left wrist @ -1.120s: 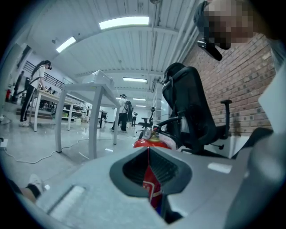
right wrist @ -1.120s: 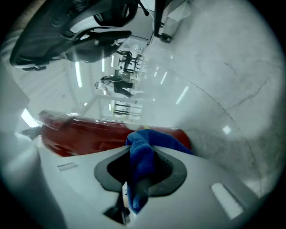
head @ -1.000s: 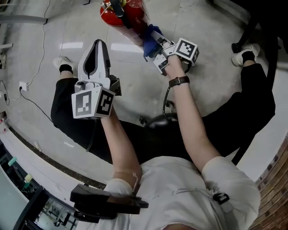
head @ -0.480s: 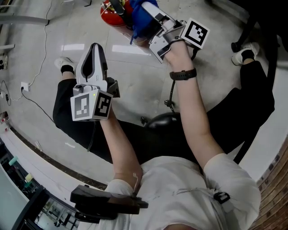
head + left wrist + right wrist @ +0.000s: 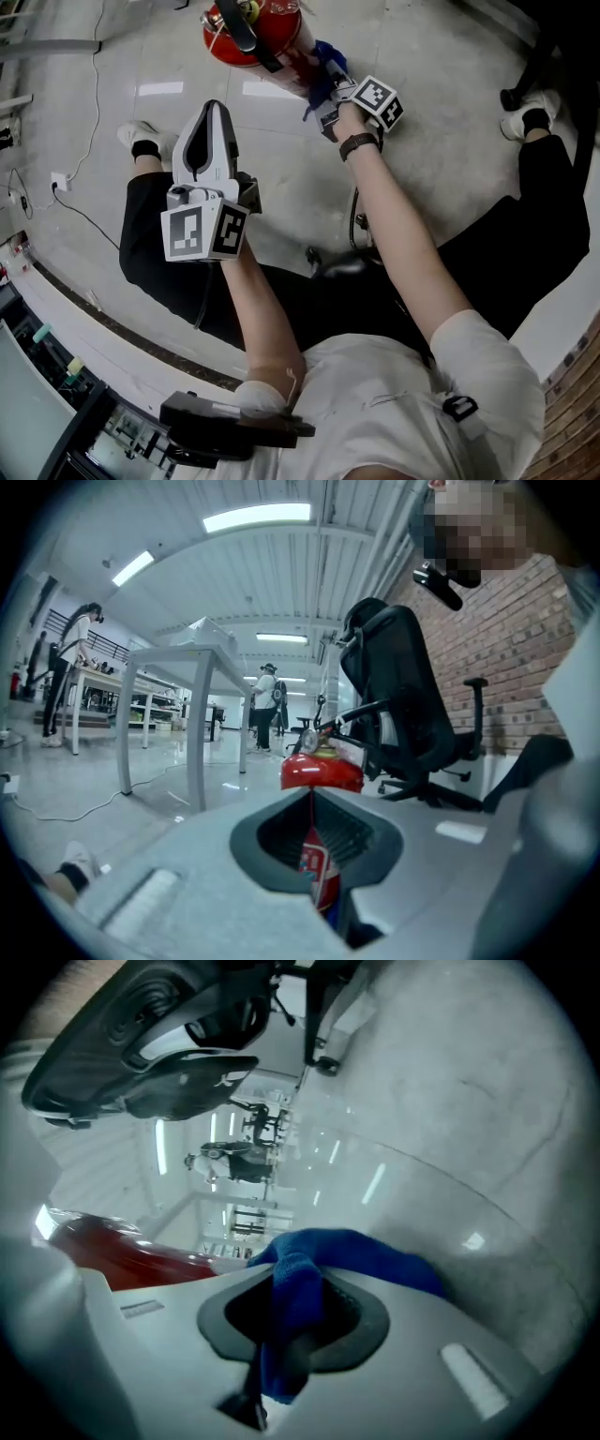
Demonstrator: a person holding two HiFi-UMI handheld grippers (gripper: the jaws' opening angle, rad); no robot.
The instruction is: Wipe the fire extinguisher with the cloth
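Observation:
A red fire extinguisher (image 5: 251, 36) stands on the floor at the top of the head view, with a black hose down its side. My right gripper (image 5: 328, 82) is shut on a blue cloth (image 5: 322, 64) and holds it against the extinguisher's right side. In the right gripper view the cloth (image 5: 309, 1265) bunches between the jaws of my right gripper (image 5: 295, 1283), with the red body (image 5: 122, 1251) just to the left. My left gripper (image 5: 213, 111) hangs shut and holds nothing, short of the extinguisher. Through its jaws (image 5: 316, 803) the extinguisher (image 5: 321, 771) shows ahead.
A black office chair (image 5: 403, 714) stands behind the extinguisher and a white table (image 5: 178, 667) to its left, with people far off. A chair base (image 5: 342, 261) lies between the person's legs. A cable (image 5: 58, 183) runs over the floor at the left, and shoes (image 5: 141, 139) rest near my left gripper.
My right gripper carried the cloth up to the extinguisher's top, then back down its right side. The left gripper has hardly moved.

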